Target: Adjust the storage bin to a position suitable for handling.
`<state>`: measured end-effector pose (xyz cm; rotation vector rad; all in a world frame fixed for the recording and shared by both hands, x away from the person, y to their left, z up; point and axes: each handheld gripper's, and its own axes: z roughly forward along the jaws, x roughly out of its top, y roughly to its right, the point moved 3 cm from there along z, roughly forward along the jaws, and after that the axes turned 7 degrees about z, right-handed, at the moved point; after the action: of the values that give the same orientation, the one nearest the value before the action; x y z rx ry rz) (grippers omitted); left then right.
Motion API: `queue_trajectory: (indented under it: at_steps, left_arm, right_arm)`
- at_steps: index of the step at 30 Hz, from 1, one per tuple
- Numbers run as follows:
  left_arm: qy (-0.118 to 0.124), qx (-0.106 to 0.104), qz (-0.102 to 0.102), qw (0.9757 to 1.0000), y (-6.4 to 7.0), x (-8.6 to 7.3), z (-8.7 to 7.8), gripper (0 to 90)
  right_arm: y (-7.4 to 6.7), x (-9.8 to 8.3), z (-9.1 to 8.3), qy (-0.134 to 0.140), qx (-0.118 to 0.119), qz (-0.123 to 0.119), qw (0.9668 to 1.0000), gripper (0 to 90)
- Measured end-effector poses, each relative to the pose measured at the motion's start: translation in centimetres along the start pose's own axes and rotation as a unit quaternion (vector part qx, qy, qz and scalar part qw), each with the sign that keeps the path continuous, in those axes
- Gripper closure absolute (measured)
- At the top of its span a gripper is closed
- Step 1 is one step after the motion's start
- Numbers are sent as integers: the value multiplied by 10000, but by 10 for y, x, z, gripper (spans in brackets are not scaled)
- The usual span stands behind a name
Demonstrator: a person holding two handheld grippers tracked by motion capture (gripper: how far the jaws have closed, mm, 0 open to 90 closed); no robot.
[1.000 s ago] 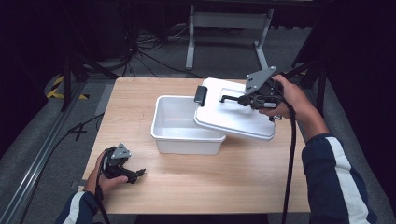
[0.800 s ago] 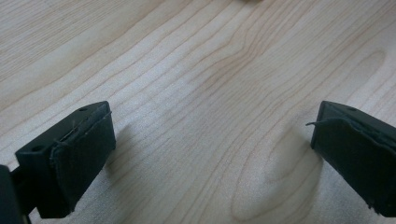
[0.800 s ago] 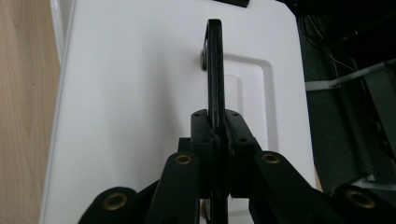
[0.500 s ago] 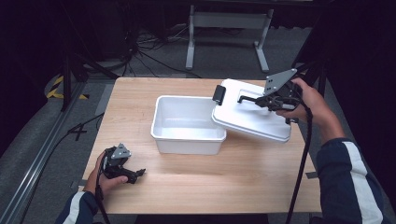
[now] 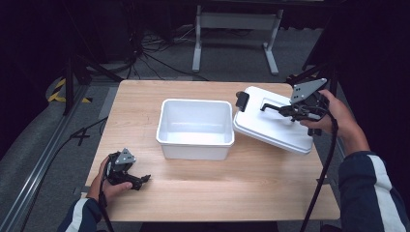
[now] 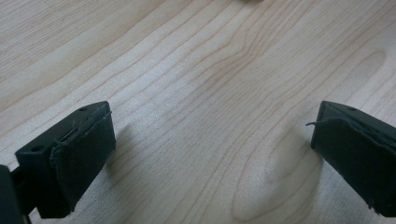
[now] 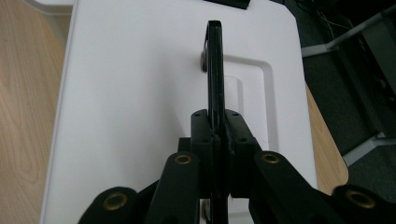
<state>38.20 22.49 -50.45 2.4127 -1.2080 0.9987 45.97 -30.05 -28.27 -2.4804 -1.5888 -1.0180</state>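
Carrying the white lid [image 5: 273,126] by its black handle [image 7: 214,65], I am keeping my right gripper [image 5: 297,110] clenched on that thin handle, both jaws pressed flat against it in the right gripper view. My left gripper [image 5: 138,181] is resting released on the wooden table [image 5: 241,193] near its front left corner, jaws spread with nothing between them. The lid is hanging over the table's right side, its left edge just beside the rim of the open white bin [image 5: 195,128], which is empty; whether the two are touching I cannot tell. The lid is tilting, its far left corner with the black latch [image 5: 241,100] riding highest. Its long axis is running from that latch corner toward the near right edge of the table. To set it down well, I judge I should be levelling it first, lowering slowly, and holding the grip until it lies flat.
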Motion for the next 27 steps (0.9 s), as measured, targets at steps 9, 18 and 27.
queue_trajectory:
  at_steps: [9,18,27]
  left_arm:
    - [15,2,-5,10000,0,0,0,2]
    - [13,-1,7,10000,0,0,0,2]
    - [12,-39,-14,10000,0,0,1,2]
  right_arm:
    - [3,-26,14,-51,12,228,9997,846]
    - [2,-37,43,-194,149,326,9992,846]
    - [3,-43,69,-266,237,460,9983,846]
